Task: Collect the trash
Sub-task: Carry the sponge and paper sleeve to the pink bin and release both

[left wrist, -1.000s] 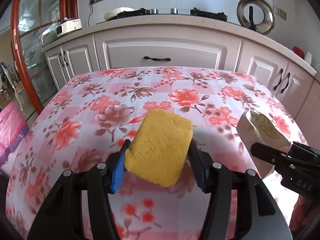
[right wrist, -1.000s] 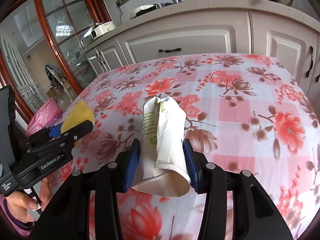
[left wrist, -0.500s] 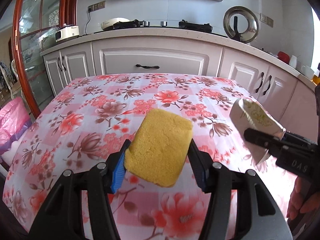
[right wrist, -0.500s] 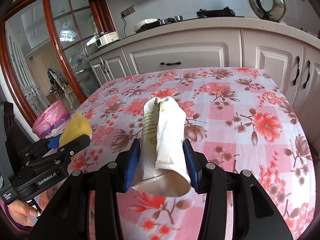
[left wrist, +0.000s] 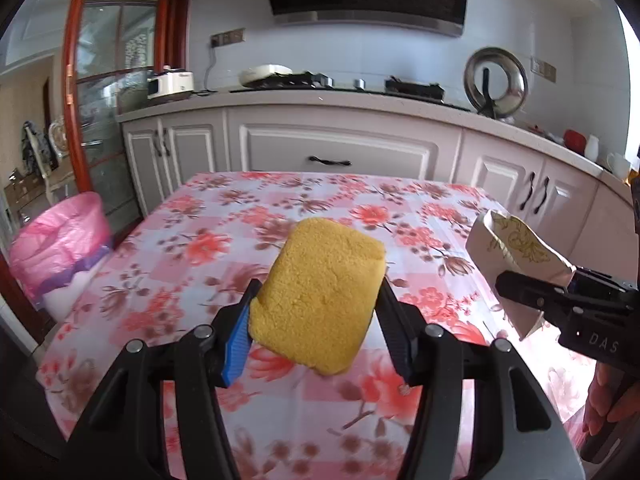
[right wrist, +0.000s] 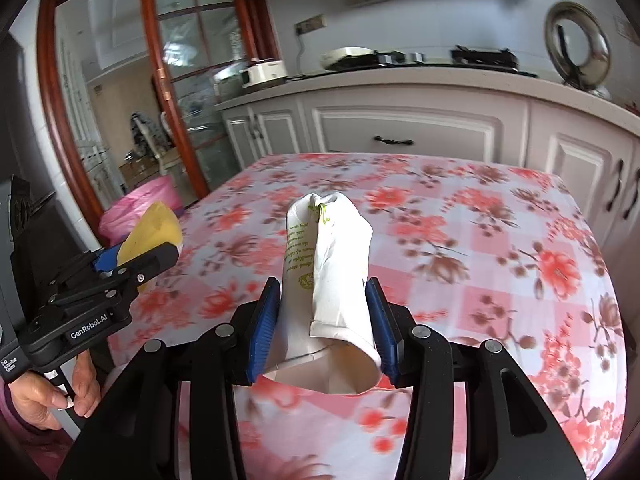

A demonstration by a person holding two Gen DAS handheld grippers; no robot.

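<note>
A yellow sponge (left wrist: pixel 320 292) is clamped in my left gripper (left wrist: pixel 316 320), held in the air above the near part of the flowered table (left wrist: pixel 360 216). My right gripper (right wrist: pixel 324 320) is shut on a crushed white paper cup (right wrist: pixel 328 256) with green print, also lifted off the cloth. In the left wrist view the cup (left wrist: pixel 516 252) and the right gripper (left wrist: pixel 560 300) show at the right edge. In the right wrist view the sponge (right wrist: pixel 154 234) and the left gripper (right wrist: pixel 120 268) show at the left, with a hand (right wrist: pixel 48 396) on its handle.
A bin lined with a pink bag (left wrist: pixel 60 248) stands on the floor left of the table, also seen behind the sponge (right wrist: pixel 144 204). White kitchen cabinets (left wrist: pixel 328 152) with a hob and a pot lid (left wrist: pixel 496 80) run behind the table. A glass door with a red frame (right wrist: pixel 120 92) is at the left.
Both grippers have risen and drawn back from the table with their loads, so more of the kitchen and the pink-lined bin show now. Neither grip has changed.
</note>
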